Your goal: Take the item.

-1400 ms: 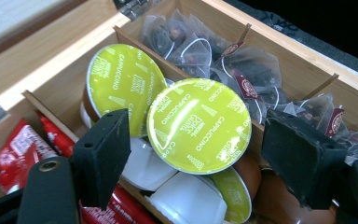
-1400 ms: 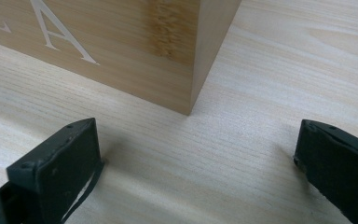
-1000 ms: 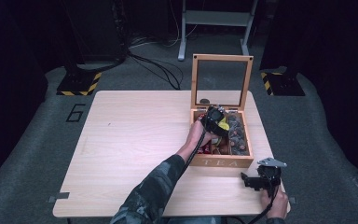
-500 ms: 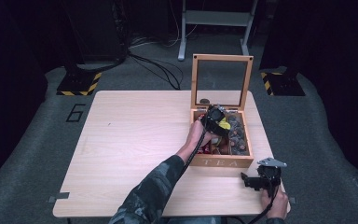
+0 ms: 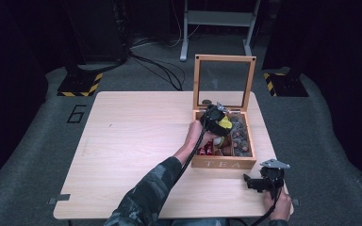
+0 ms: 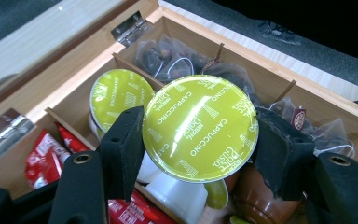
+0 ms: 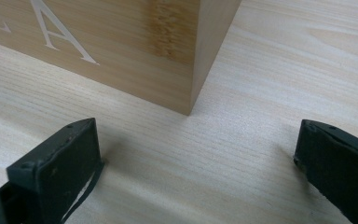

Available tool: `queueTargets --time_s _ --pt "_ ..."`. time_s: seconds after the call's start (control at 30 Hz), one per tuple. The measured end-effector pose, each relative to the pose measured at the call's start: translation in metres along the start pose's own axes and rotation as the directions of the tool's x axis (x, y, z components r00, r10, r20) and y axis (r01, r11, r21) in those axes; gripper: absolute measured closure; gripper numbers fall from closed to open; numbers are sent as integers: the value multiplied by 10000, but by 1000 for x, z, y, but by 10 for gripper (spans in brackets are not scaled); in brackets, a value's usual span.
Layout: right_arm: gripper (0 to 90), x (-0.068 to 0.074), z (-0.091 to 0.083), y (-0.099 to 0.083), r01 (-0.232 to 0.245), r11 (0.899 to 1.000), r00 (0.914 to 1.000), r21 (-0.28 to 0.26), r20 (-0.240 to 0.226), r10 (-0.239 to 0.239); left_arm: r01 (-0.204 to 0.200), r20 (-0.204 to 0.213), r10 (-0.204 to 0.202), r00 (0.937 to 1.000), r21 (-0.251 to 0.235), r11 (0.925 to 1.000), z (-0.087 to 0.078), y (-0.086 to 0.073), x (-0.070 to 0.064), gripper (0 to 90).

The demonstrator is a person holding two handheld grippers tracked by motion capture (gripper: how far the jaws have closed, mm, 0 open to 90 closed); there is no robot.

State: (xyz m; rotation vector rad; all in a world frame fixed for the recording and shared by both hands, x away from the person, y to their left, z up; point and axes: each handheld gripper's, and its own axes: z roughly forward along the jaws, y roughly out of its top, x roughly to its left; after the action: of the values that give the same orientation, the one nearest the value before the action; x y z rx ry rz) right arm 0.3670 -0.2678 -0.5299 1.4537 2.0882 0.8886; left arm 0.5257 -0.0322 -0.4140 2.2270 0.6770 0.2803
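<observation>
While the left gripper (image 6: 200, 154) clamps a cappuccino capsule (image 6: 200, 127), tea box (image 5: 224, 164) compartments hold sachets (image 6: 42, 156).

Camouflage-patterned sleeve (image 5: 146, 188) on the person's left forearm. Black left gripper (image 5: 215, 117) with yellow patch and trailing black cable (image 5: 188, 157). Black right gripper (image 5: 257, 182), grey three-cornered plate (image 5: 275, 163) on top. Round screws (image 6: 81, 158) sit in the thick black jaws.

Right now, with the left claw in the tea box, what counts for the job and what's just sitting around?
In play:
capsule, held in the left claw
tea box

Lying about:
second capsule
tea bags
red sachets
right claw, open on the table
</observation>
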Motion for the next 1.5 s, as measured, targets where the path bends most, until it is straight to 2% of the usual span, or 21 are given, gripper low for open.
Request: queueTargets --time_s 0.13,0.57,0.73,0.83,1.03,1.23,1.3,1.43,1.5 --pt "0 0 0 0 46 10000 10000 -14 7 -46 28 -18 -28 10000 -125 9999 -8 1 2 382" --pt "0 0 0 0 22 10000 10000 -32 23 -22 -317 -247 306 9992 -484 9983 -46 -3 2 382" --pt "0 0 0 0 22 10000 10000 -38 25 -22 -365 -406 337 9986 -698 9969 -67 -10 3 382" --pt "0 0 0 0 -35 10000 10000 -47 8 35 -364 -449 330 9984 -784 9963 -73 -13 4 382" --pt "0 0 0 0 7 10000 10000 -32 30 -7 -486 -722 416 9965 -981 9940 -97 -27 9 382" --pt "0 0 0 0 34 10000 10000 -15 46 -34 -396 -913 299 9954 -1054 9936 -115 -36 16 383" --pt "0 0 0 0 34 10000 10000 -6 41 -34 -308 -1134 170 9934 -1213 9921 -128 -42 20 383" --pt "0 0 0 0 26 10000 10000 -10 39 -26 -166 -1221 9 9925 -1281 9916 -137 -49 25 382" --pt "0 0 0 0 24 10000 10000 -13 46 -24 10 -1348 -192 9907 -1338 9910 -144 -57 30 383"
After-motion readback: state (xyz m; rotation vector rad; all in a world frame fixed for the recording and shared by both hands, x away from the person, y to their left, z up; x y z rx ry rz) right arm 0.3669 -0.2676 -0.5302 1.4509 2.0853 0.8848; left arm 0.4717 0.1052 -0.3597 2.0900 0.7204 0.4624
